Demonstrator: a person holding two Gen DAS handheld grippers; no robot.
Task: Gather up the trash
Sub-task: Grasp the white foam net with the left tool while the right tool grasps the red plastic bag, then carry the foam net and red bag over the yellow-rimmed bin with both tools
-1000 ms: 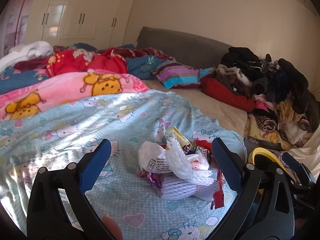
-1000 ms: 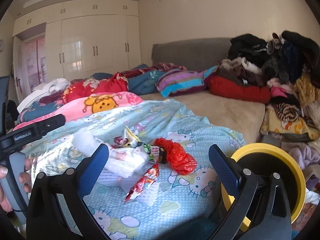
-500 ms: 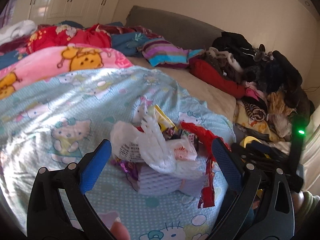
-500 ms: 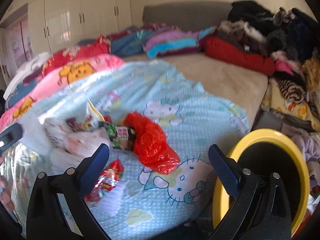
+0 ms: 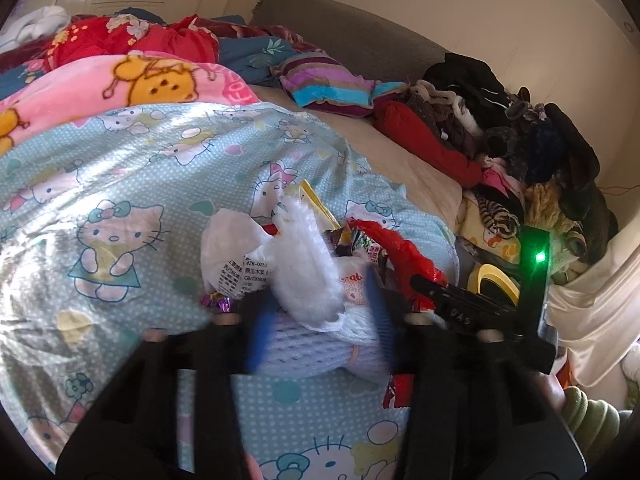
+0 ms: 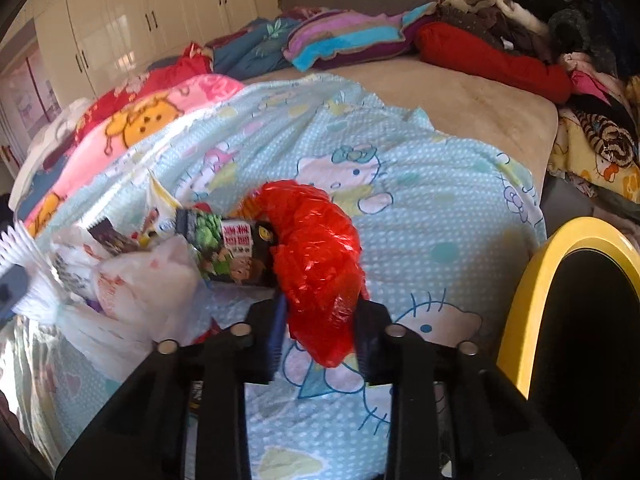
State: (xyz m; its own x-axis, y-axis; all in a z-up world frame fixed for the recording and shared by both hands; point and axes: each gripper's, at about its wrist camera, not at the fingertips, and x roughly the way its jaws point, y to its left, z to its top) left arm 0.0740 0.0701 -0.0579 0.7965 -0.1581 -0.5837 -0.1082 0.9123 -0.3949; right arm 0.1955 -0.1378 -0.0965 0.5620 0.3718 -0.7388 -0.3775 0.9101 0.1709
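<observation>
A heap of trash lies on the Hello Kitty quilt (image 5: 120, 184). My left gripper (image 5: 320, 324) is shut on a white foam fruit net (image 5: 308, 344), with a crumpled white plastic bag (image 5: 308, 276) on top between the blue pads. My right gripper (image 6: 318, 328) is shut on a crumpled red plastic bag (image 6: 316, 256); it also shows in the left wrist view (image 5: 404, 248). Snack wrappers (image 6: 228, 252) and a pale plastic bag (image 6: 148, 280) lie just left of the red bag.
A yellow-rimmed black bin (image 6: 576, 312) stands at the bed's right edge, seen also in the left wrist view (image 5: 492, 284). Piled clothes (image 5: 520, 140) fill the right side. Folded blankets (image 5: 132, 84) lie behind the quilt; white wardrobes (image 6: 140, 32) stand beyond.
Both grippers moved forward into the trash heap and closed: the left one on the white foam net, the right one on the red bag.
</observation>
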